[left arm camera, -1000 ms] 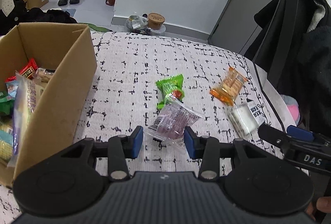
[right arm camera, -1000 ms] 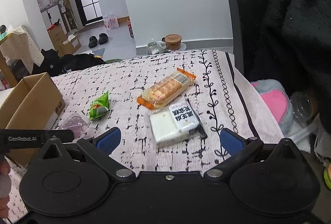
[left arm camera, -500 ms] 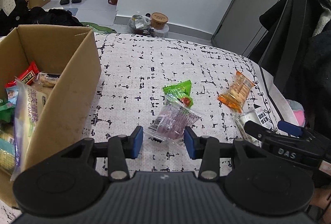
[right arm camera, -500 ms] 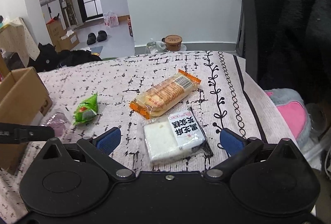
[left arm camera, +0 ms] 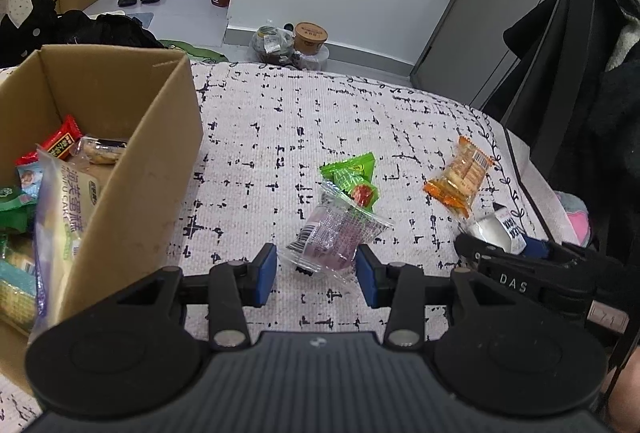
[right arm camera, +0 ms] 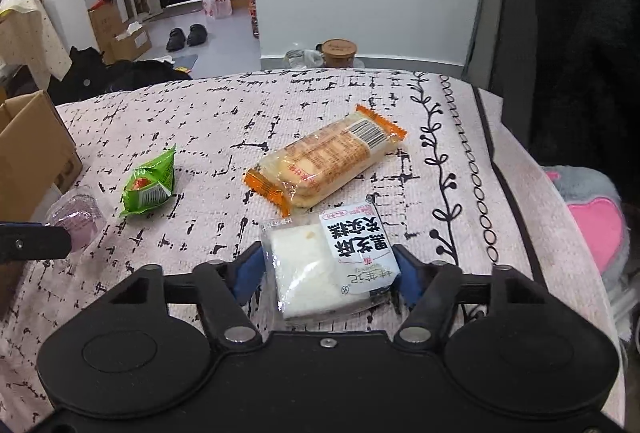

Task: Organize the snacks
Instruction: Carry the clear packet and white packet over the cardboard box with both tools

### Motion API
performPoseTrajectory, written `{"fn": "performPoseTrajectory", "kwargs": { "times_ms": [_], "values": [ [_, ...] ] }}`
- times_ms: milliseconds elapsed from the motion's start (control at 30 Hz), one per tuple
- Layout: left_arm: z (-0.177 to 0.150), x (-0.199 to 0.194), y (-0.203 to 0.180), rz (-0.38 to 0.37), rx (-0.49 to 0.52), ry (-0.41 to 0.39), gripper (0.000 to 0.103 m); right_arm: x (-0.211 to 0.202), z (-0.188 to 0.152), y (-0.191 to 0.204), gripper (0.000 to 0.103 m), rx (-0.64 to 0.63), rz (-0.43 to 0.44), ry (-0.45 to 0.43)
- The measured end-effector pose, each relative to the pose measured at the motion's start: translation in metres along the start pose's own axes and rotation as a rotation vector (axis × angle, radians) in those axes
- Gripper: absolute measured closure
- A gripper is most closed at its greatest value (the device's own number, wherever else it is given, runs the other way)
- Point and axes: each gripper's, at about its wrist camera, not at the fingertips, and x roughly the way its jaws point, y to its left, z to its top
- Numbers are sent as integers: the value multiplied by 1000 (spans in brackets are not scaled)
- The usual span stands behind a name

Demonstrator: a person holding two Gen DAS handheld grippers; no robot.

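On the patterned bed cover lie several snacks. A white cake packet sits between the blue pads of my right gripper. Its jaws are closing, and the pads reach the wrapper's edges without visibly squeezing it. An orange biscuit packet lies just beyond, and a green packet to the left. My left gripper stands open low over the cover. The near end of a purple packet lies between its fingertips, unsqueezed. The right gripper's fingers show at the left view's right edge.
A cardboard box with several snacks in it stands at the left. A dark coat hangs at the right beside the bed edge. A pink and grey plush thing lies off the right edge. Cups and bottles stand on the floor beyond.
The right gripper has sunk and moved forward over the white packet, and its jaws have narrowed from wide apart to the packet's sides. The left gripper has hardly moved.
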Motion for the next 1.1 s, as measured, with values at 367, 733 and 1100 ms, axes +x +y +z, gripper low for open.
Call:
{"fn": "performPoseTrajectory", "kwargs": {
  "times_ms": [367,733,1100],
  "values": [
    [12,-25,2,-13,-12,-46,61,-38,15,5,42,112,51,-63],
    [30,-54,13,-9,-31,-105,61,-60,45,29,42,135,142,-127],
    [42,-82,21,-7,-46,-158,61,-75,67,57,42,94,227,-195]
  ]
}}
